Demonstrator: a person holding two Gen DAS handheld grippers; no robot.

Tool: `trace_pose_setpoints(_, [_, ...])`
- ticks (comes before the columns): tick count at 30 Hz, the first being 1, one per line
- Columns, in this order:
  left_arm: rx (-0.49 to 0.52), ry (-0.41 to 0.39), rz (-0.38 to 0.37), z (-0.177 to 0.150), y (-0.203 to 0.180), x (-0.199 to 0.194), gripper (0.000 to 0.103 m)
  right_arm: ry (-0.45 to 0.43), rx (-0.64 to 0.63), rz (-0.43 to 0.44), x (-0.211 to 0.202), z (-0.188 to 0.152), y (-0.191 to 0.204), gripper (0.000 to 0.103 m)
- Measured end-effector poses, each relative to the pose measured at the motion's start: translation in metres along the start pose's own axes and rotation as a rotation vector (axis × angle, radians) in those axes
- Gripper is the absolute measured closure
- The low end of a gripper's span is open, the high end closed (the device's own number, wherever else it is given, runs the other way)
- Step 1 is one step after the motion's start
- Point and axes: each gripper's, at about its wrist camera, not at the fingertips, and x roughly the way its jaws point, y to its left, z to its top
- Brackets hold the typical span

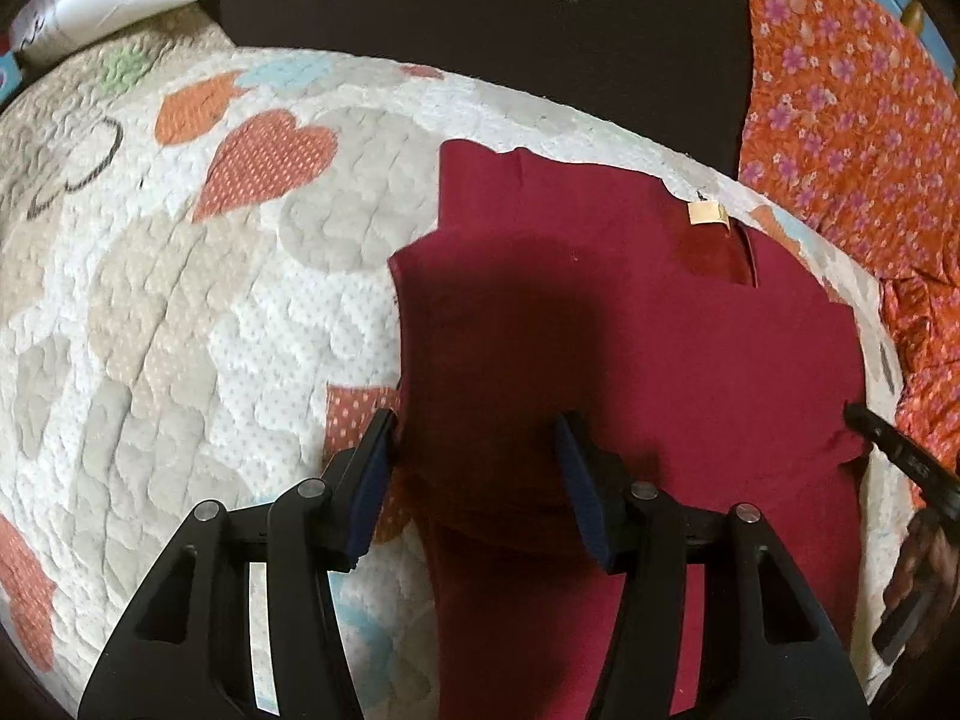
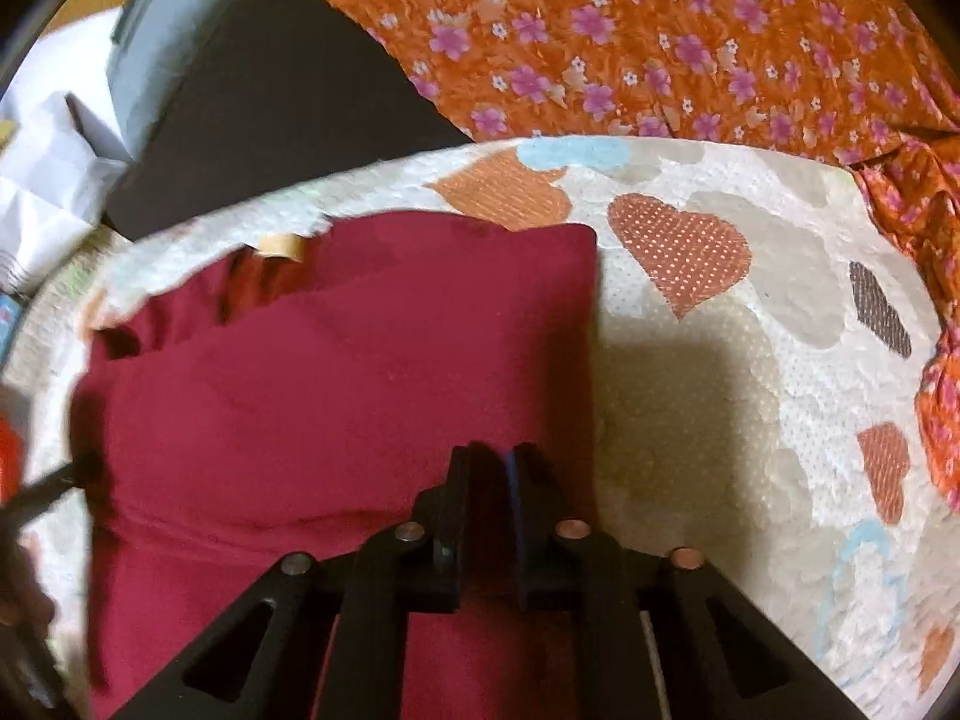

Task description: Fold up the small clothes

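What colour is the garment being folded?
Dark red, a plain maroon garment with a small tan label; clearest in the left wrist view.

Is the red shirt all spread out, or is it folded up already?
Partly folded. The dark red garment shows a straight doubled side edge and layers overlapping near its label, on the heart quilt. Whether folding is finished, cannot tell.

The left gripper (image 1: pixel 474 438) points forward with its jaws spread wide, blue pads (image 1: pixel 369 480) facing each other. The right gripper (image 2: pixel 489 468) has its jaws pressed nearly together, pinching dark red fabric.
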Motion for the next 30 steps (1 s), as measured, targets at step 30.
trace_pose_setpoints(30, [0.156,-0.099,0.071,-0.129,-0.028,-0.121,0.049,0.031,-0.028,0.100,-0.124,-0.156,-0.004,0.068])
